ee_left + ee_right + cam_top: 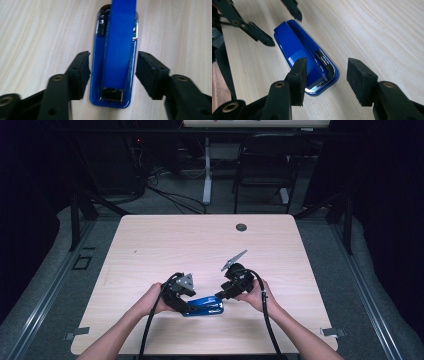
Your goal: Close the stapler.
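Observation:
A blue stapler (205,306) lies flat on the light wooden table (200,245), near its front edge. My left gripper (187,309) is at the stapler's left end and my right gripper (219,297) at its right end, each held in a hand. In the left gripper view the stapler (115,62) lies lengthwise between the open jaws of the left gripper (112,70), with the pads just off its sides. The right gripper (327,75) is open around the stapler's metal-tipped front end (322,67), with a clear gap on the right side.
A round cable hole (241,227) sits near the table's far edge. Beyond the table stand a black chair (265,165) and a white desk leg (207,170), with cables on the floor. Metal brackets (77,333) stick out at the front corners.

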A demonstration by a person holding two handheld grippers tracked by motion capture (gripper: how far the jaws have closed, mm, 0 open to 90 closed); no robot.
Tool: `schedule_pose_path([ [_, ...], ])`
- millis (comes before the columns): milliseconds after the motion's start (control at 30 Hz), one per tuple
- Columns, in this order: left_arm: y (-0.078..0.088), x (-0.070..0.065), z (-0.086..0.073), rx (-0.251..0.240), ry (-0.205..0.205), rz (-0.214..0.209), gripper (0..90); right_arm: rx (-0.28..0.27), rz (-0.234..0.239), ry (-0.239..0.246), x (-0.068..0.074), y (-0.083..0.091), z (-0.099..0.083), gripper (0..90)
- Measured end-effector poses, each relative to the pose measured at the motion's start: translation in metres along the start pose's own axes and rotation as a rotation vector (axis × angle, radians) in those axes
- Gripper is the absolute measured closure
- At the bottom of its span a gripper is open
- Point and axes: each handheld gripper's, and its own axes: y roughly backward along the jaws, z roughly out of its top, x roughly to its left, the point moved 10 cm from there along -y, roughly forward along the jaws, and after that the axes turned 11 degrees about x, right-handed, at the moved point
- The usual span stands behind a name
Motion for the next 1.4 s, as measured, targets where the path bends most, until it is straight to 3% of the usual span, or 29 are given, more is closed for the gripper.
schedule_pose_path([
  [267, 0.009, 0.015, -0.019, 0.011, 0.078, 0.03, 19.8, 0.006, -0.021, -0.002, -0.001, -0.005, -0.001, 50.8],
  [600, 0.015, 0.026, -0.033, 0.006, 0.14, 0.049, 15.3, 0.018, 0.007, -0.023, 0.0, -0.008, -0.004, 49.4],
  [700, 0.017, 0.029, -0.034, 0.0, 0.152, 0.054, 14.3, 0.023, -0.012, -0.016, -0.002, -0.007, -0.004, 49.3],
  [867, 0.018, 0.032, -0.038, -0.005, 0.174, 0.061, 12.5, -0.015, -0.006, -0.026, -0.006, 0.0, -0.003, 42.7],
  [933, 0.019, 0.034, -0.039, -0.009, 0.186, 0.068, 11.9, 0.003, -0.059, -0.014, -0.011, 0.003, -0.006, 41.1],
  [967, 0.021, 0.035, -0.041, -0.013, 0.191, 0.073, 10.9, 0.008, -0.058, -0.025, -0.013, 0.002, -0.01, 36.6],
  [1067, 0.023, 0.037, -0.043, -0.018, 0.202, 0.081, 10.7, 0.035, -0.083, -0.016, -0.016, 0.001, -0.016, 34.8],
  [1233, 0.026, 0.043, -0.049, -0.024, 0.229, 0.099, 9.2, 0.034, -0.115, -0.022, -0.024, 0.004, -0.023, 27.7],
  [1400, 0.027, 0.052, -0.057, -0.031, 0.287, 0.12, 7.3, 0.029, -0.164, -0.031, -0.035, 0.016, -0.029, 19.8],
])
